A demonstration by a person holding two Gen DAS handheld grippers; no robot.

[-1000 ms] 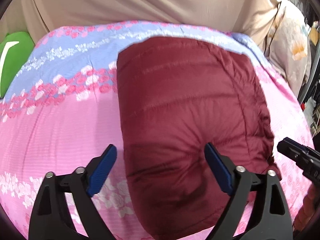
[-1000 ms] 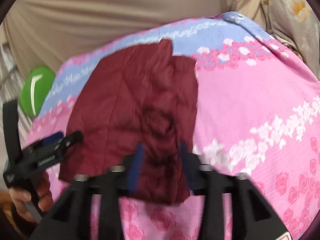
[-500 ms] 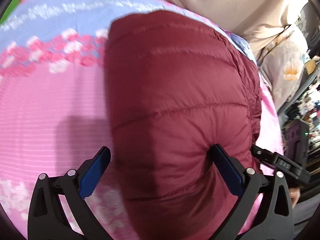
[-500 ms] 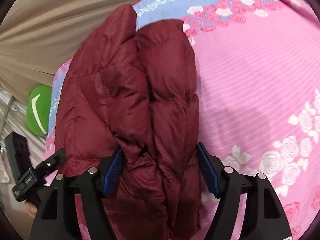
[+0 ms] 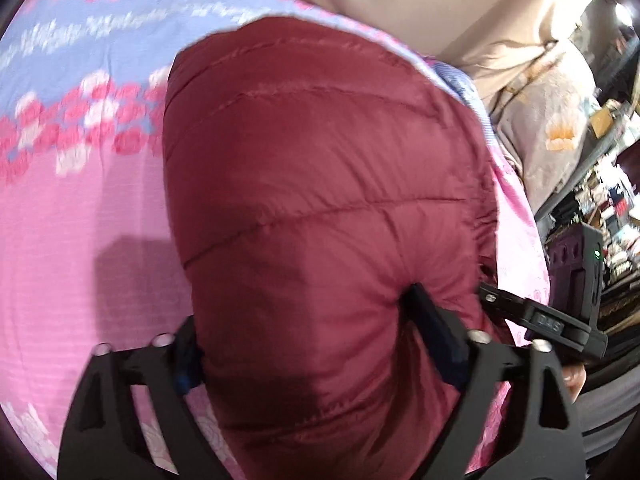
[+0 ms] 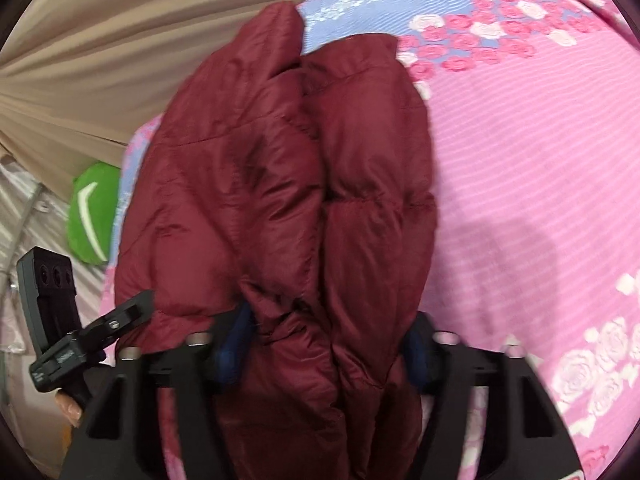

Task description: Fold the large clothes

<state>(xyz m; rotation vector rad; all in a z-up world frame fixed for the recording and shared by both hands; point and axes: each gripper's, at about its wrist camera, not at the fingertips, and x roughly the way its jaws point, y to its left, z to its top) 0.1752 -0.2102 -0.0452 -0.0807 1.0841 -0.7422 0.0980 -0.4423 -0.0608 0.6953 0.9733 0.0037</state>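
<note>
My left gripper [image 5: 316, 344] and right gripper [image 6: 324, 344] are closing on the puffy dark-red quilted jacket [image 5: 320, 184] lying on the pink flowered bedsheet [image 5: 80, 208]; I should squeeze both sides evenly before lifting.

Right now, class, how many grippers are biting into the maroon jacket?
2. The left gripper is closing on the puffy maroon jacket near its edge; the right gripper is closing on its bunched folds beside it.
</note>
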